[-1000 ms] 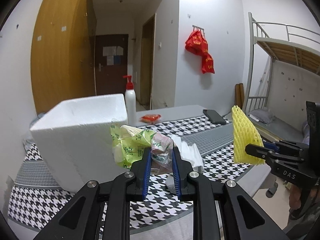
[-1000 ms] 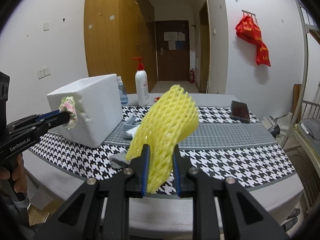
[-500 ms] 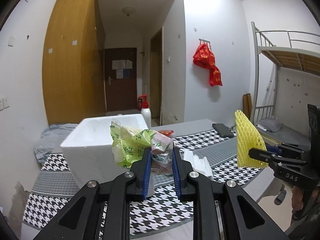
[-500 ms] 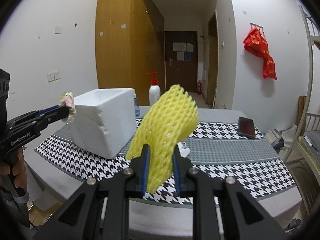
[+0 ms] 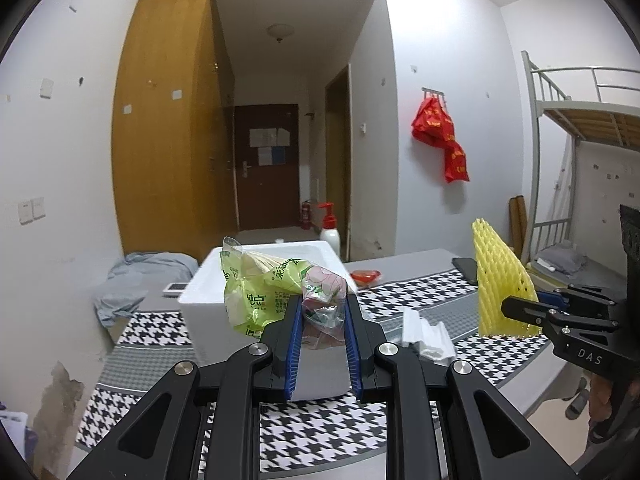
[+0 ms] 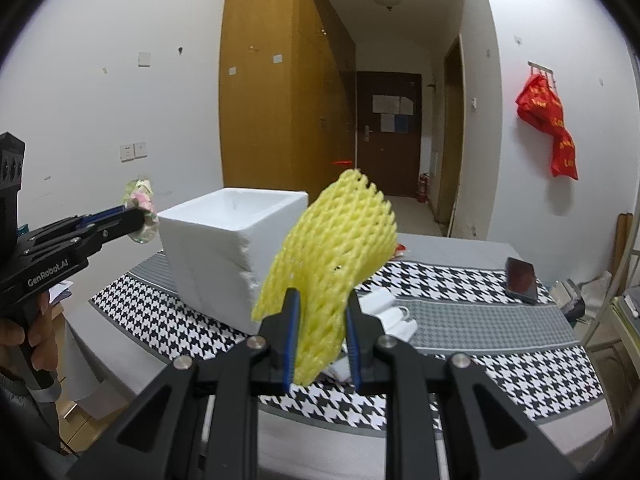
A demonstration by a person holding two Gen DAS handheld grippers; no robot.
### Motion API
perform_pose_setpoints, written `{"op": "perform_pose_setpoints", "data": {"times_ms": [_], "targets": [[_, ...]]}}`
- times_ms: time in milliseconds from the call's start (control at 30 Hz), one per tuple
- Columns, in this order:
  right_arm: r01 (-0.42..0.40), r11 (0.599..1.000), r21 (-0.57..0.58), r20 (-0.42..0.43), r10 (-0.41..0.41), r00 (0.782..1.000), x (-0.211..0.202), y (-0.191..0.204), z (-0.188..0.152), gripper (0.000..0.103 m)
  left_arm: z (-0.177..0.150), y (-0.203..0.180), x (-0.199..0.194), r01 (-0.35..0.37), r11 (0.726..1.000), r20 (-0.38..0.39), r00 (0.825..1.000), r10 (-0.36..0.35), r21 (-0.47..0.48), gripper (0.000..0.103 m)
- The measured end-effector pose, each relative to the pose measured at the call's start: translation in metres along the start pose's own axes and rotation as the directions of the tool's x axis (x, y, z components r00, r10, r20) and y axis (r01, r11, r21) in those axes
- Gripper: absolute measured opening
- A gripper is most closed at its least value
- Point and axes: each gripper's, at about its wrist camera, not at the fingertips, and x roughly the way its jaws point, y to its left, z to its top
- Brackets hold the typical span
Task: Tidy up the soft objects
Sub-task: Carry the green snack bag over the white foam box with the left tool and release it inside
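Observation:
My left gripper [image 5: 322, 304] is shut on a crumpled green and pink plastic bag [image 5: 276, 288], held in the air in front of the open white foam box [image 5: 280, 252]. It shows at the left of the right wrist view [image 6: 138, 216], with the bag [image 6: 140, 200] level with the box rim [image 6: 232, 216]. My right gripper [image 6: 320, 300] is shut on a yellow foam net sleeve [image 6: 336, 252], held above the table. It shows at the right of the left wrist view [image 5: 516, 308] with the sleeve [image 5: 500, 284].
The table has a houndstooth cloth [image 6: 500, 372]. White foam pieces [image 5: 426, 336] lie right of the box. A black phone [image 6: 520, 278], a red wrapper [image 5: 366, 276] and a pump bottle [image 5: 330, 232] are farther back. A bunk bed [image 5: 580, 160] stands at the right.
Both grippers have risen and pulled back from the table, keeping hold of their objects. The box now sits lower and farther in both views.

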Motion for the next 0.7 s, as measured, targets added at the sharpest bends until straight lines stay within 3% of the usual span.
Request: {"op": "perform_pose_setpoints", "data": {"times_ms": [700], "targets": [[-0.123, 0.989, -0.084, -0.009, 0.123, 0.992, 0.034, 0.041, 0.023, 0.025, 0.0, 0.037, -0.013, -0.107, 0.993, 0.011, 0.994, 0.108, -0.049, 0.021]]}}
